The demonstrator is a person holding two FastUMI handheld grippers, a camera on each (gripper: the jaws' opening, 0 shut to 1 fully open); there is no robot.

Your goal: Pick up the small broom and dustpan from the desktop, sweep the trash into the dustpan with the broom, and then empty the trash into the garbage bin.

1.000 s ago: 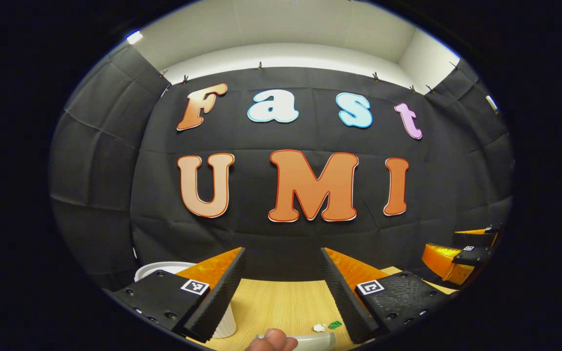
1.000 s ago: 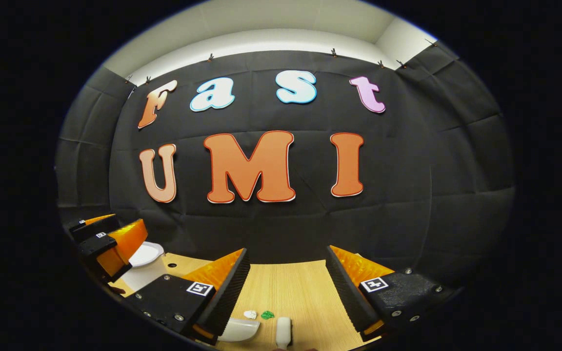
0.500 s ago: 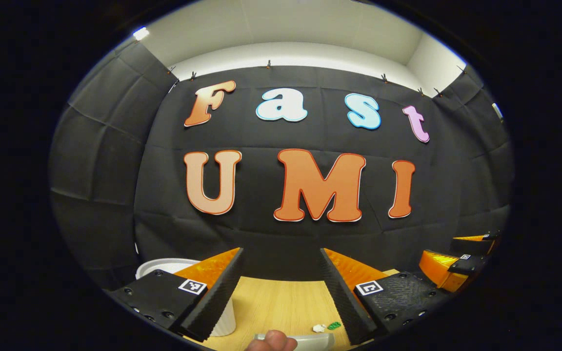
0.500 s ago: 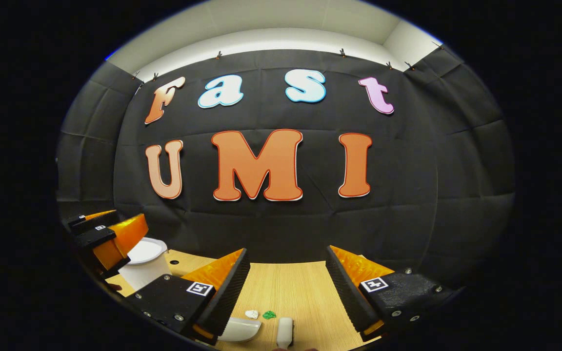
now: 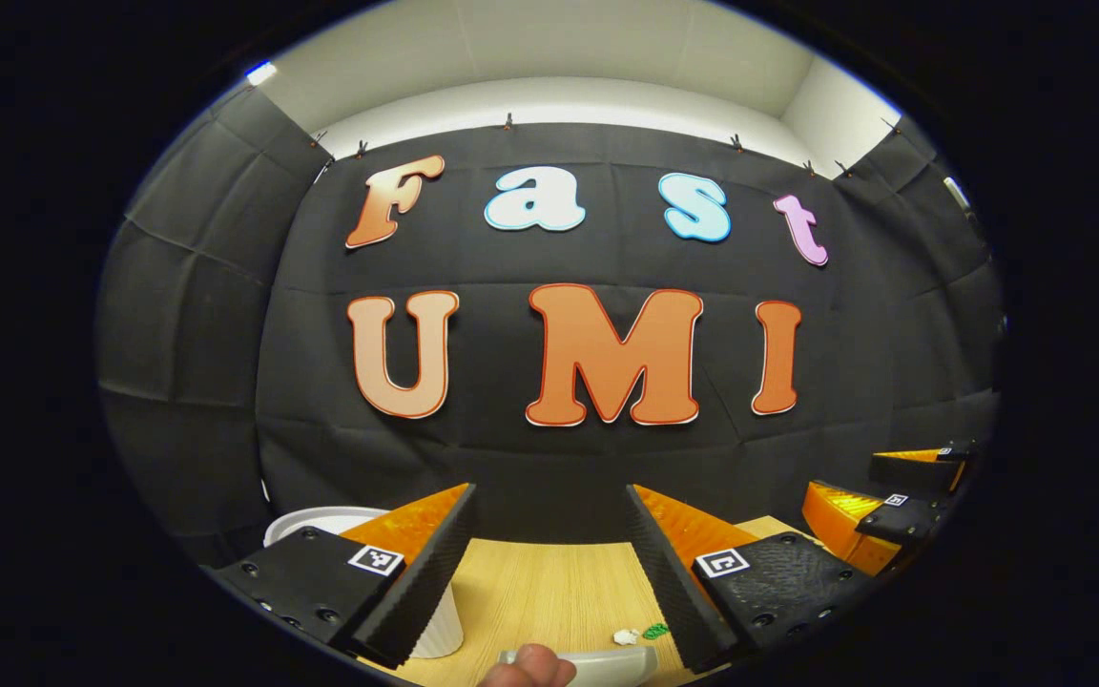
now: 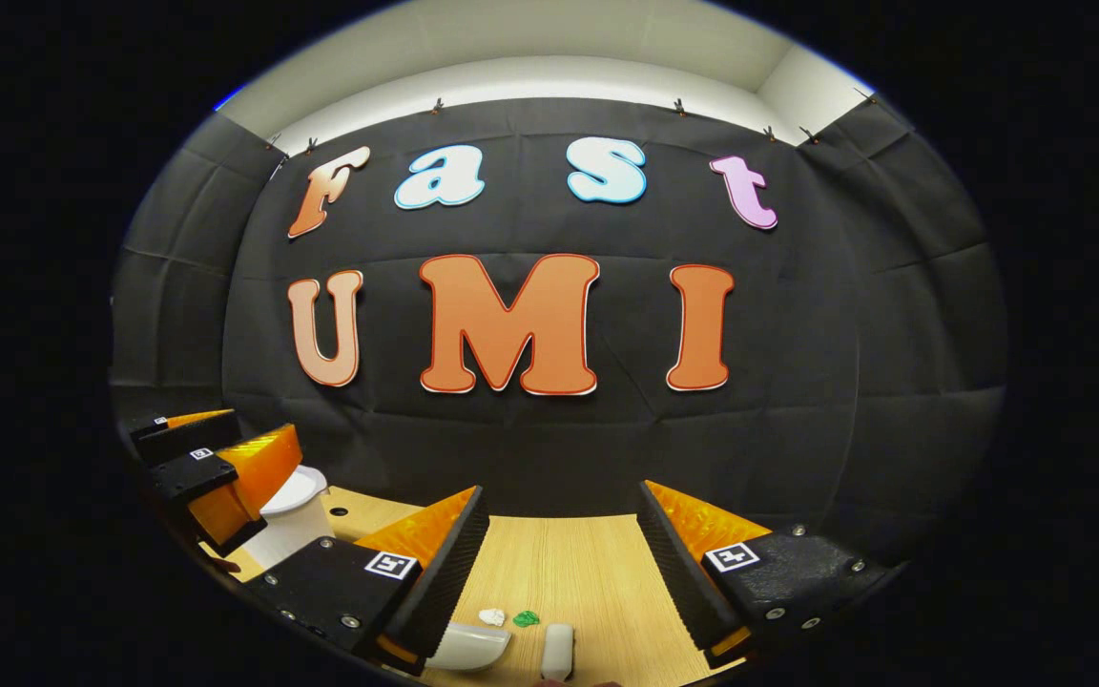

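Your right gripper (image 6: 557,534) hangs spread above the desktop (image 6: 588,572); white scrap (image 6: 491,616) and green scrap (image 6: 526,618) lie at bottom centre.

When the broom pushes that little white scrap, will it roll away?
Probably it skids or tumbles: the white scrap looks small, crumpled and light. It lies on smooth wood, so little would stop it. The green scrap beside it may scatter too.

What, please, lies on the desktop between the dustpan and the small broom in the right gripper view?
Only bare desktop separates the dustpan from the broom; the white scrap and green scrap lie just beyond that gap.
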